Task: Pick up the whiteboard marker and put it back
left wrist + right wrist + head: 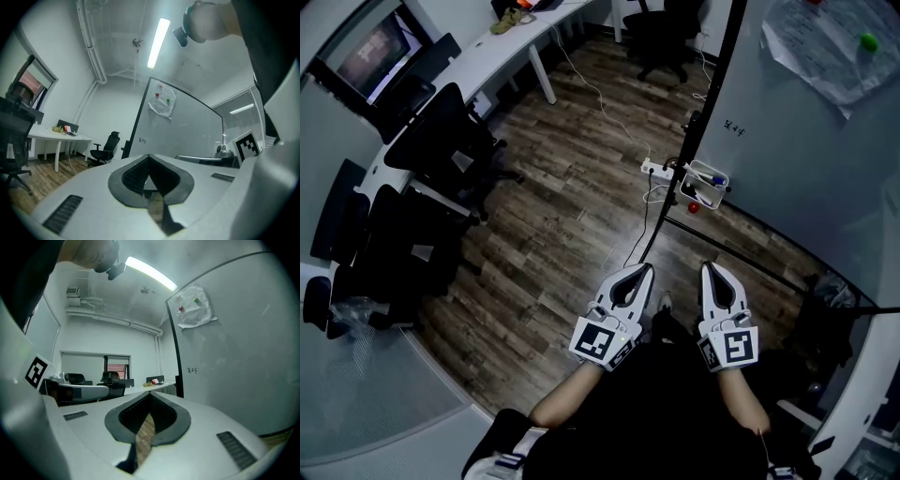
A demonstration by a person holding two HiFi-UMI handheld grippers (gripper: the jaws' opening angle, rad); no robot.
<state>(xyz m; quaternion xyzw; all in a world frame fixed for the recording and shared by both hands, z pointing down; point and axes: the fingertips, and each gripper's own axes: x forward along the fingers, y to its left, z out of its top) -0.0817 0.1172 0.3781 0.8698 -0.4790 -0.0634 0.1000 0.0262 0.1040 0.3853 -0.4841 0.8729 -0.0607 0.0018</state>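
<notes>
Leftward, wood floor (572, 192); rightward, whiteboard edge (713, 103).

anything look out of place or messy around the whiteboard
A small red thing sits just below the marker tray of the whiteboard, seemingly on the floor rather than in the tray; what it is I can't tell. A power strip and its cable trail across the floor nearby. The sheet on the board is crumpled.

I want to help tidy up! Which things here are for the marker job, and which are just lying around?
For the job: whiteboard, marker tray, left tongs, right tongs, both shut and empty.
Just lying about: chairs, desk, power strip, monitor.
</notes>
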